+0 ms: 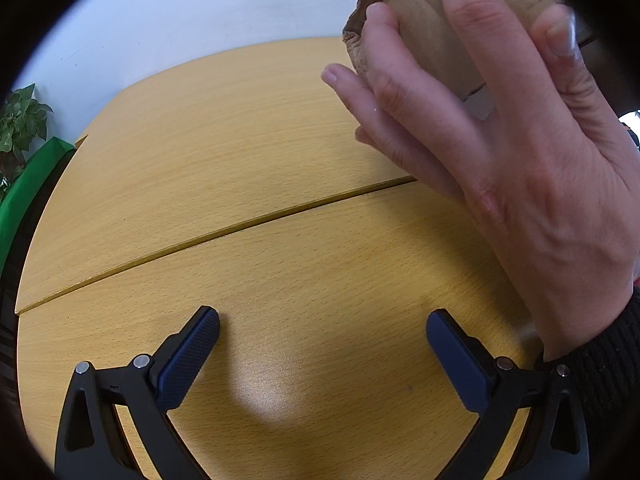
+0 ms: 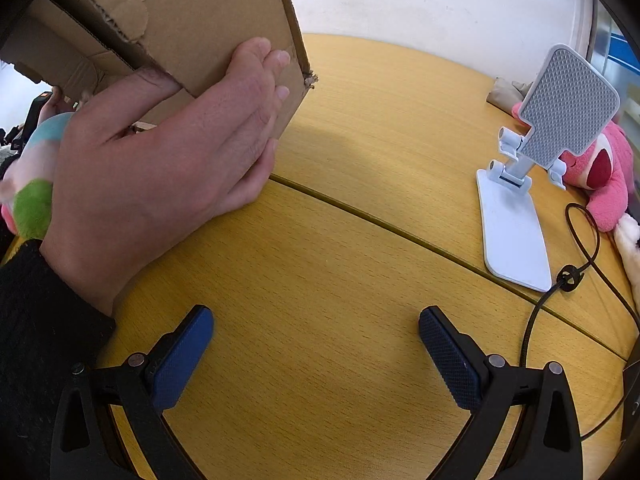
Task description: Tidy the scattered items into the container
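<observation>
Cardboard, brown and frayed at one corner, makes up the box (image 2: pixel 208 12) that a bare hand (image 2: pixel 168 160) presses flat against, ahead and to the left of the right tongs (image 2: pixel 316 344). Its lower edge is tilted up off the wooden table (image 2: pixel 320 240), and its open inside shows at the far left of that view. Seen from the left tongs (image 1: pixel 322 342), the same box (image 1: pixel 416 8) sits ahead and to the right with the hand (image 1: pixel 500 152) spread across its side, a black knitted sleeve (image 1: pixel 608 380) at the wrist.

Both pairs of tongs are spread wide with nothing between their blue pads, hanging low over bare table.

Left of the right tongs, behind the hand, a soft toy in green, pale blue and pink (image 2: pixel 34 184) is partly hidden. Ahead and to the right of them stands a white phone stand (image 2: pixel 532 184), and just behind it a pink plush toy (image 2: pixel 604 176). A black cable (image 2: pixel 560 280) loops across the table nearer those tongs. Far left of the left tongs, past the table's edge, are a leafy plant (image 1: pixel 20 120) and something bright green (image 1: pixel 32 184)
</observation>
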The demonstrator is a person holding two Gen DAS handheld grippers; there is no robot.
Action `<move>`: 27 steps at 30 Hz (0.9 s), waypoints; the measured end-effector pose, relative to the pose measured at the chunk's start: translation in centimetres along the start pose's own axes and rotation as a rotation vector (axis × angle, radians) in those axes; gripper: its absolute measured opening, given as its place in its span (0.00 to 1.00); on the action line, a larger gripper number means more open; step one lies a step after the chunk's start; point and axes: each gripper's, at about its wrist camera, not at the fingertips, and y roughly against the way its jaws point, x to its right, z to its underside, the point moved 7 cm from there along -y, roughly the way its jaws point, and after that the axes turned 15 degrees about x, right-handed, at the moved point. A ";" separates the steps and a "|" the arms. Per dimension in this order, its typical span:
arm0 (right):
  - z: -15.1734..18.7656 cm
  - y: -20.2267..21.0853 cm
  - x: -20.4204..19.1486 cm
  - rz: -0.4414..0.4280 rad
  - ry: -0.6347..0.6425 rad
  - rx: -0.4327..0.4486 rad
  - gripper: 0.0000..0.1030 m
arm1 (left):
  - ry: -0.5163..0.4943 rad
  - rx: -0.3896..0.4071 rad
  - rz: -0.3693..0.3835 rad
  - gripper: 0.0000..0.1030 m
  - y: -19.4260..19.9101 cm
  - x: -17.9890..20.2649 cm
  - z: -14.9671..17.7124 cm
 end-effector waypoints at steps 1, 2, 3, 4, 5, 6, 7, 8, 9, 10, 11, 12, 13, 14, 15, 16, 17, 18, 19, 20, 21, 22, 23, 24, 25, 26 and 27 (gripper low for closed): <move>0.0 0.0 0.0 0.000 0.000 0.000 1.00 | 0.000 0.000 0.000 1.00 0.1 -0.2 0.0; -0.1 0.0 0.1 0.000 0.000 0.000 1.00 | 0.000 0.000 0.000 1.00 0.2 -0.2 0.0; -0.1 -0.1 0.1 0.000 0.000 0.000 1.00 | 0.000 0.000 0.000 1.00 0.2 -0.4 0.0; -0.2 -0.1 0.1 0.000 0.000 0.000 1.00 | 0.000 0.000 0.000 1.00 0.3 -0.6 0.0; -0.2 -0.1 0.1 0.000 0.000 0.000 1.00 | 0.000 0.000 0.000 1.00 0.3 -0.6 -0.1; -0.3 -0.1 0.2 0.000 0.000 0.000 1.00 | 0.000 0.000 0.000 1.00 0.3 -0.5 -0.1; -0.3 -0.2 0.2 0.000 0.000 0.000 1.00 | 0.000 0.000 0.000 1.00 0.3 -0.5 -0.1; -0.2 -0.2 0.2 0.000 0.000 0.000 1.00 | 0.000 0.000 -0.001 1.00 0.3 -0.6 -0.1; -0.2 -0.1 0.2 -0.001 0.000 0.000 1.00 | 0.000 0.000 -0.001 1.00 0.3 -0.4 -0.1; -0.1 -0.1 0.2 -0.001 0.000 0.000 1.00 | 0.000 0.000 -0.001 1.00 0.3 -0.4 -0.1; -0.1 -0.1 0.2 -0.001 0.000 0.000 1.00 | 0.000 0.000 -0.001 1.00 0.3 -0.4 -0.1; -0.1 -0.1 0.2 -0.001 0.001 0.000 1.00 | 0.000 0.000 -0.001 1.00 0.3 -0.3 -0.1; -0.1 -0.1 0.2 -0.001 0.001 0.000 1.00 | 0.000 0.000 -0.001 1.00 0.3 -0.3 -0.1; 0.0 0.0 0.2 -0.001 0.001 0.001 1.00 | 0.000 0.000 -0.001 1.00 0.4 -0.5 -0.1; 0.0 -0.1 0.3 -0.001 0.001 0.001 1.00 | 0.000 0.000 -0.001 1.00 0.3 -0.3 -0.1; 0.0 0.0 0.3 -0.001 0.001 0.001 1.00 | 0.000 0.000 -0.001 1.00 0.3 -0.2 -0.1; 0.0 0.0 0.3 -0.001 0.001 0.001 1.00 | 0.000 0.000 -0.002 1.00 0.3 -0.2 -0.1; 0.1 0.0 0.3 -0.001 0.001 0.001 1.00 | 0.000 0.000 -0.002 1.00 0.3 -0.1 -0.1; 0.1 0.0 0.3 -0.001 0.001 0.001 1.00 | 0.000 0.000 -0.002 1.00 0.2 -0.1 -0.1; 0.1 0.0 0.3 -0.001 0.001 0.001 1.00 | 0.000 0.000 -0.002 1.00 0.3 -0.1 -0.1; 0.1 0.1 0.3 -0.002 0.002 0.001 1.00 | 0.000 0.000 -0.002 1.00 0.2 -0.1 -0.1; 0.1 0.1 0.3 -0.002 0.002 0.001 1.00 | 0.000 0.000 -0.002 1.00 0.2 0.0 -0.1; 0.2 0.1 0.3 -0.002 0.002 0.001 1.00 | 0.000 0.000 -0.002 1.00 0.2 0.0 -0.1; 0.2 0.1 0.3 -0.002 0.002 0.001 1.00 | 0.000 0.000 -0.002 1.00 0.2 0.0 -0.1; 0.2 0.1 0.3 -0.002 0.002 0.001 1.00 | 0.000 0.000 -0.002 1.00 0.2 0.0 -0.2; 0.2 0.1 0.3 -0.002 0.002 0.001 1.00 | 0.000 -0.001 -0.002 1.00 0.3 -0.2 -0.2; 0.2 0.1 0.3 -0.002 0.002 0.001 1.00 | 0.000 -0.001 -0.002 1.00 0.2 0.0 -0.2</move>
